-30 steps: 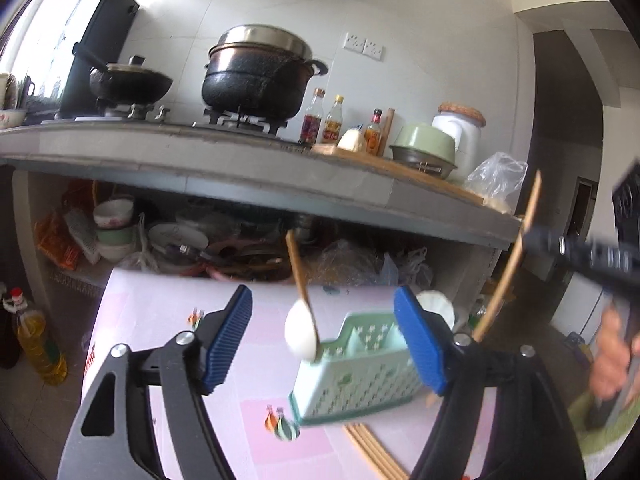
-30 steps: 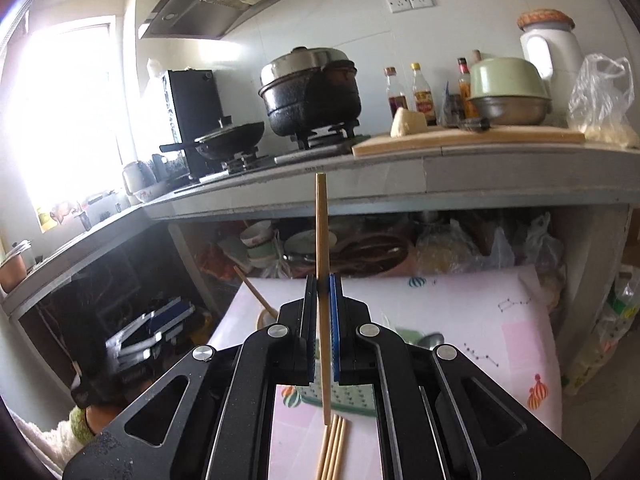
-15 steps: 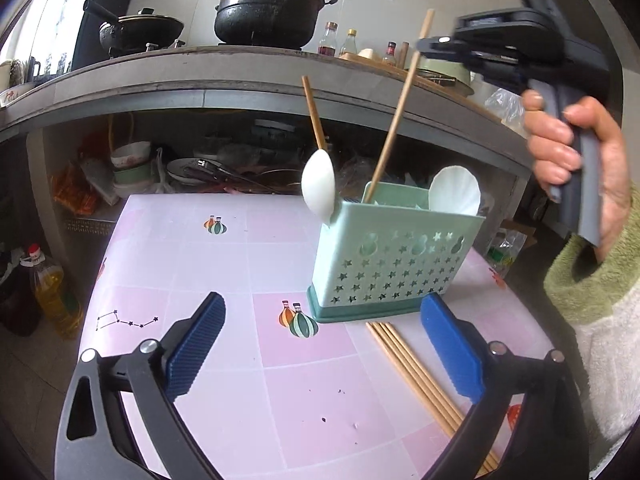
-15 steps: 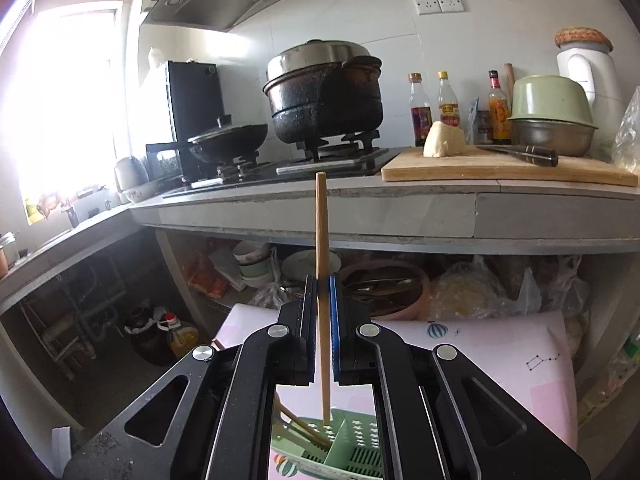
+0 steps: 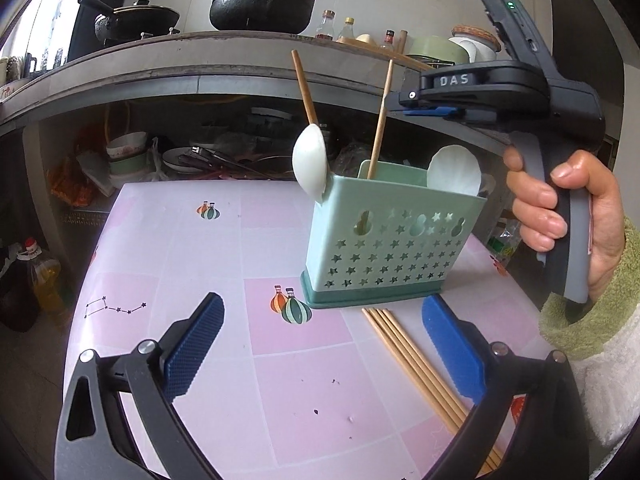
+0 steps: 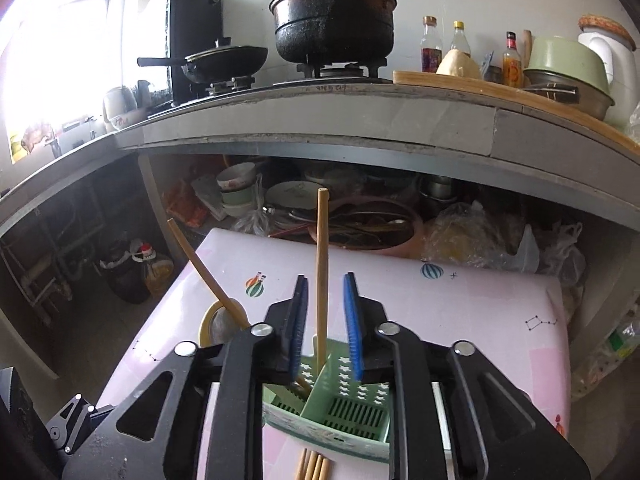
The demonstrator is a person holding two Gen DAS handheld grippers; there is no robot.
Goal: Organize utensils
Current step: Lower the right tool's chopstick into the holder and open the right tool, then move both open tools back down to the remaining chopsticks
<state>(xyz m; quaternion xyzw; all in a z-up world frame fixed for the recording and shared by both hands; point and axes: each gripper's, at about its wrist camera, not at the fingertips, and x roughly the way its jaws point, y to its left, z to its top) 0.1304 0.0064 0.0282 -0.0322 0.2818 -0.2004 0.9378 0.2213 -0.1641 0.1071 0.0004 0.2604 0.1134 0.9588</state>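
Note:
A pale green star-patterned utensil holder (image 5: 392,240) (image 6: 340,404) stands on the pink table. It holds a white wooden-handled spoon (image 5: 308,164), a second white spoon (image 5: 454,170) and one upright chopstick (image 5: 380,120) (image 6: 321,272). My right gripper (image 6: 325,328) (image 5: 404,106) hovers above the holder. Its jaws are opening, and the chopstick stands between them with a gap on each side. Several loose chopsticks (image 5: 416,360) (image 6: 314,464) lie in front of the holder. My left gripper (image 5: 324,340) hangs wide open and empty low over the table, its right finger beside the loose chopsticks.
A hand (image 5: 560,208) in a green cuff grips the right tool's handle. Behind the table runs a grey counter (image 6: 320,128) with a black pot (image 6: 336,20) and a wok. Bowls and pans crowd the shelf beneath. An oil bottle (image 5: 44,276) stands on the floor at left.
The right gripper carried the chopstick over the holder, lowered it in and parted its jaws. The left gripper opened wider and sank toward the table.

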